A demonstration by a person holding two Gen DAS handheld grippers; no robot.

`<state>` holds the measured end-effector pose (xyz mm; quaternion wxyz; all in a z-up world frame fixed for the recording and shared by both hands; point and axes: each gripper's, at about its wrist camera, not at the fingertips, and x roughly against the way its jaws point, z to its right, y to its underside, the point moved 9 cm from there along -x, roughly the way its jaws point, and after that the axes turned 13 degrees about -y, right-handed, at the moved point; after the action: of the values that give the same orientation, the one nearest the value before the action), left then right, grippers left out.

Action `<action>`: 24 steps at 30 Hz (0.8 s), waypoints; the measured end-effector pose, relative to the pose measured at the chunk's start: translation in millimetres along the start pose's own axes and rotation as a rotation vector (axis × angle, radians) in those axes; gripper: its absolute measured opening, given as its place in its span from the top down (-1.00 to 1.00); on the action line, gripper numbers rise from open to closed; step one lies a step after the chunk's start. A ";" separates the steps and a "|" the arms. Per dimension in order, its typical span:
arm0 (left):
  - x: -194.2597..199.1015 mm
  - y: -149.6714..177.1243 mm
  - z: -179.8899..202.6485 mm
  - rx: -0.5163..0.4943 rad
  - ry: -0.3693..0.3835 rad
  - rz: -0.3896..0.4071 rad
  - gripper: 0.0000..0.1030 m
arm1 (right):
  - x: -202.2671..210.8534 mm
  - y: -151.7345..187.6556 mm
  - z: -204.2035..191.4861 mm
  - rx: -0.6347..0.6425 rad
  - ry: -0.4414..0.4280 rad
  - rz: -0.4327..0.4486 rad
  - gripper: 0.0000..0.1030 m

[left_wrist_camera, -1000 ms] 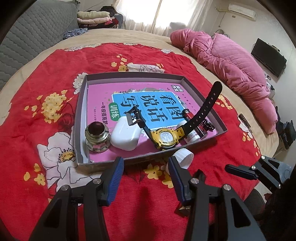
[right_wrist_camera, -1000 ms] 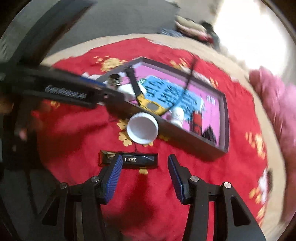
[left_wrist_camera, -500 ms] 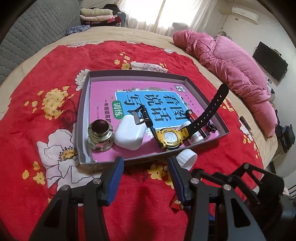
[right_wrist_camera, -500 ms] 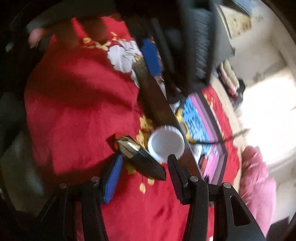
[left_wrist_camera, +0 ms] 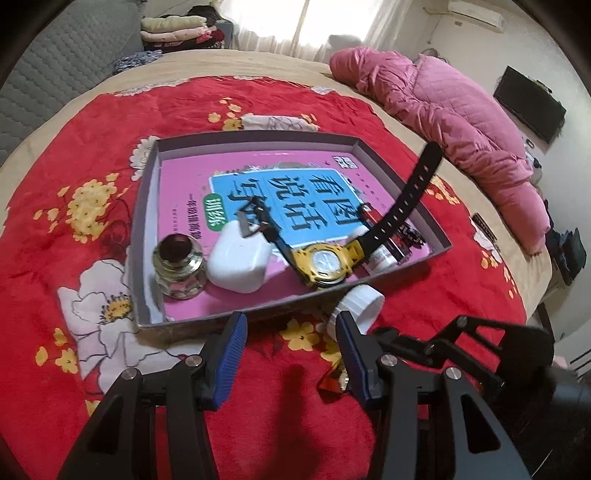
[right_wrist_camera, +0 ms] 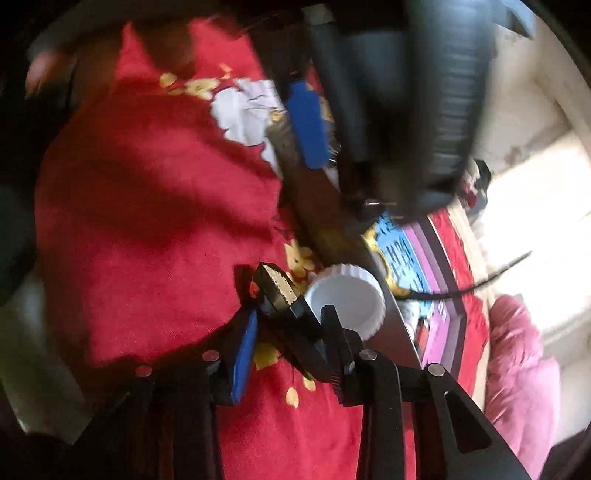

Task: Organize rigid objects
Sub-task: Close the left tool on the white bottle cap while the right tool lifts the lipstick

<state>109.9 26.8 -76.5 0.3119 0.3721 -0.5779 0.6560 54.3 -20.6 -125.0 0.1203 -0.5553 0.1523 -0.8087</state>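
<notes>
A grey tray (left_wrist_camera: 147, 236) lies on the red floral blanket. It holds a pink book, a glass jar (left_wrist_camera: 180, 271), a white case (left_wrist_camera: 238, 264), a yellow watch (left_wrist_camera: 325, 264) and a small red item (left_wrist_camera: 367, 214). A white cap (left_wrist_camera: 360, 304) lies just outside the tray's near wall, also in the right wrist view (right_wrist_camera: 345, 302). My left gripper (left_wrist_camera: 288, 350) is open and empty before the tray. My right gripper (right_wrist_camera: 290, 328) has closed around a black and gold rectangular bar (right_wrist_camera: 284, 299) on the blanket beside the cap.
A pink quilted jacket (left_wrist_camera: 450, 110) lies at the bed's far right. Folded clothes (left_wrist_camera: 173, 33) are stacked at the back. The bed edge drops off at the right. The left gripper's blue pad (right_wrist_camera: 306, 123) hangs close above in the right wrist view.
My right gripper has moved in and narrowed from open to closed around the black and gold bar. My left gripper has stayed open before the tray.
</notes>
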 end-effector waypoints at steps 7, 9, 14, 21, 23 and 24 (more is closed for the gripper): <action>-7.0 9.3 24.9 -0.047 0.044 -0.020 0.04 | 8.3 42.5 38.5 -0.201 -0.017 -0.035 0.56; -11.0 11.8 29.5 -0.056 0.037 -0.029 0.04 | 6.5 54.7 45.4 -0.249 -0.029 -0.042 0.60; -19.8 11.8 33.1 -0.037 0.043 -0.038 0.04 | 6.4 56.0 53.4 -0.296 -0.069 0.007 0.60; -30.6 6.1 29.1 0.023 0.065 -0.034 0.04 | 6.8 54.8 59.9 -0.473 -0.152 0.126 0.60; -33.5 6.0 29.4 0.035 0.080 -0.039 0.04 | 5.7 57.5 68.4 -0.537 -0.179 0.153 0.60; -35.2 6.1 30.9 0.037 0.088 -0.040 0.04 | 4.9 58.1 70.7 -0.563 -0.193 0.163 0.60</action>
<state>127.3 -3.9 -107.8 0.3431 0.3601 -0.5439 0.6759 120.1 -84.1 -119.0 0.0402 -0.6270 0.4022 -0.6659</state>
